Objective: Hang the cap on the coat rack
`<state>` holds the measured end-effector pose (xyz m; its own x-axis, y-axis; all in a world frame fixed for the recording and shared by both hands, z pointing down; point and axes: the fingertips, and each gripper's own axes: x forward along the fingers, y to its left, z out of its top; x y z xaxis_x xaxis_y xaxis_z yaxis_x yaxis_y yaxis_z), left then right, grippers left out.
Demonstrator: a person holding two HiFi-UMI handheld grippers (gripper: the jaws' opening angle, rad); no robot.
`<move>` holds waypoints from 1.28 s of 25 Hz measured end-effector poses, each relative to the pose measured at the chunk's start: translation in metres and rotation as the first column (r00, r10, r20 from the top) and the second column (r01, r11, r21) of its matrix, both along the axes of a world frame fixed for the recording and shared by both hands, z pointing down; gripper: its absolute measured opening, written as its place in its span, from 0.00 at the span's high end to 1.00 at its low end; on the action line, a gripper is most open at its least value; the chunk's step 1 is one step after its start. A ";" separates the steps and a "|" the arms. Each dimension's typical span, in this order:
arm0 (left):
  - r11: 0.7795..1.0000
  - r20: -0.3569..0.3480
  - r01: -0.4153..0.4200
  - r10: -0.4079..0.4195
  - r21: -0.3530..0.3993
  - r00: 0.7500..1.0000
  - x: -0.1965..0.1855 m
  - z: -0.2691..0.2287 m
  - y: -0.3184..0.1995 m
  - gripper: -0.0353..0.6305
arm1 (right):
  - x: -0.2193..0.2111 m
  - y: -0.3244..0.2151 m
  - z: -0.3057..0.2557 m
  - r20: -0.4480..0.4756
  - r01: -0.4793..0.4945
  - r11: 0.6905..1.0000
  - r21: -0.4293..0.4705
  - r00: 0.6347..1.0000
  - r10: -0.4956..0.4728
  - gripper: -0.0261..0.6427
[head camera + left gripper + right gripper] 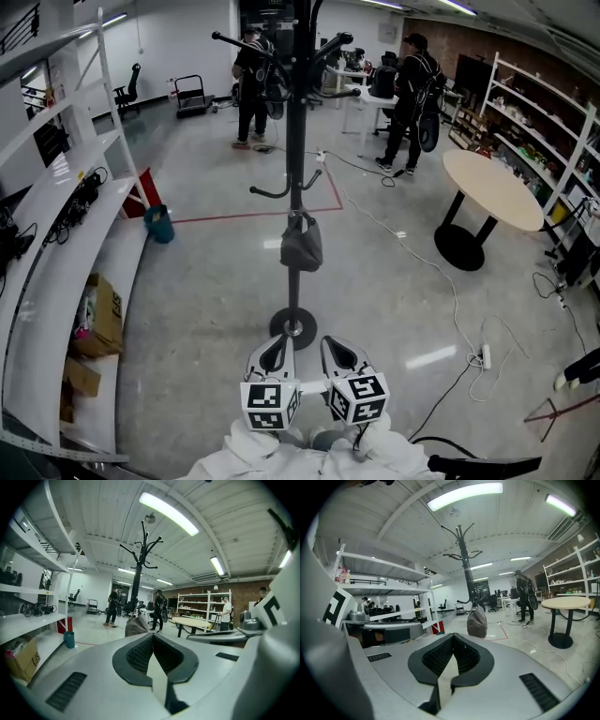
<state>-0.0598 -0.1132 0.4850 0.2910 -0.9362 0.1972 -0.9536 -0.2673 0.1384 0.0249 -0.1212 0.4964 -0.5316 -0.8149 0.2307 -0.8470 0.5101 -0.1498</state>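
Note:
A tall black coat rack (298,141) stands on a round base in the middle of the floor. A grey cap (301,246) hangs from one of its low hooks, against the pole. My left gripper (275,352) and right gripper (339,352) are side by side near the rack's base, well short of the cap, both shut with nothing between the jaws. In the left gripper view the cap (136,626) shows just beyond my left gripper (152,635), with the rack (138,564) above. In the right gripper view the cap (477,622) hangs ahead of my right gripper (452,635).
White shelving (56,234) runs along the left, with a cardboard box (98,314) on it and a teal bin (159,225) beside it. A round table (492,192) stands at the right. Cables and a power strip (485,356) lie on the floor. People (251,84) stand at the back.

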 end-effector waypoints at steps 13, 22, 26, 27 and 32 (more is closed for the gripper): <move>1.000 0.006 0.019 -0.019 -0.020 1.000 0.018 0.004 -0.007 0.94 | 0.011 -0.007 0.000 -0.026 0.045 0.999 0.019 0.999 -0.044 0.95; 0.999 0.012 0.044 -0.044 -0.007 0.999 0.015 0.001 -0.013 0.94 | 0.003 -0.014 -0.006 -0.061 0.085 0.995 0.055 0.995 -0.082 0.95; 0.998 0.007 0.054 -0.054 -0.014 0.999 0.013 0.002 -0.014 0.94 | 0.003 -0.016 -0.004 -0.060 0.088 0.995 0.048 0.995 -0.085 0.95; 0.998 0.005 0.055 -0.055 -0.015 0.998 0.013 0.002 -0.014 0.94 | 0.003 -0.016 -0.003 -0.060 0.087 0.995 0.046 0.995 -0.085 0.95; 0.999 0.006 0.049 -0.049 -0.013 0.999 0.014 0.003 -0.014 0.94 | 0.006 -0.017 -0.001 -0.053 0.076 0.996 0.038 0.996 -0.074 0.95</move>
<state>-0.0455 -0.1275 0.4877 0.2438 -0.9465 0.2113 -0.9662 -0.2184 0.1366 0.0311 -0.1378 0.4959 -0.5797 -0.7825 0.2272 -0.8123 0.5770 -0.0849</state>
